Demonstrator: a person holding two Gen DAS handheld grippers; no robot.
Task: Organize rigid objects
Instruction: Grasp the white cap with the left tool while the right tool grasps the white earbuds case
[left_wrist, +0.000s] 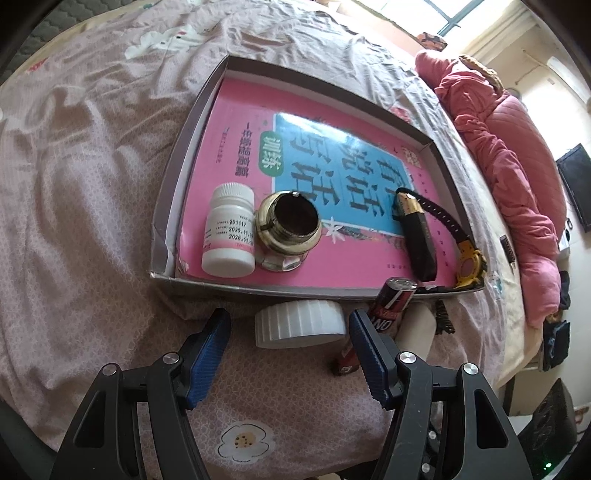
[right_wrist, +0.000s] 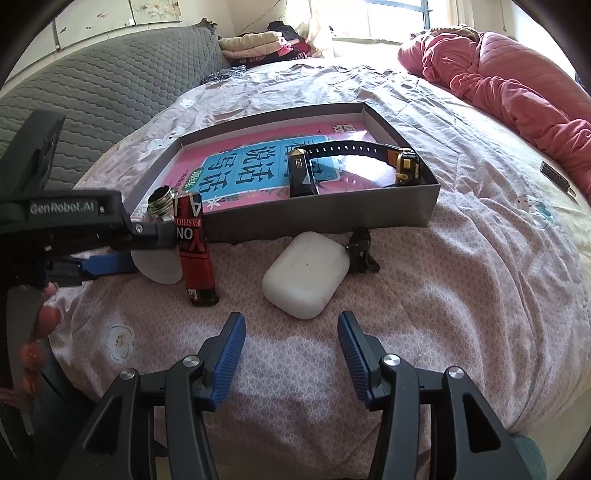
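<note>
Both grippers hover over the bed (right_wrist: 461, 266), jaws spread, pinching nothing. Left gripper (left_wrist: 288, 332) flanks a white lid (left_wrist: 299, 325) beside the tray's (left_wrist: 258, 288) near edge; right gripper (right_wrist: 291, 332) faces a white case (right_wrist: 306, 275).

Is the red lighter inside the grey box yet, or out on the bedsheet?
Out. The red lighter lies on the bedsheet in front of the grey box wall.

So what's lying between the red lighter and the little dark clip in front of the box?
The white earbud case lies on the bedsheet between the red lighter and the dark clip; the right wrist view shows it plainly.
</note>
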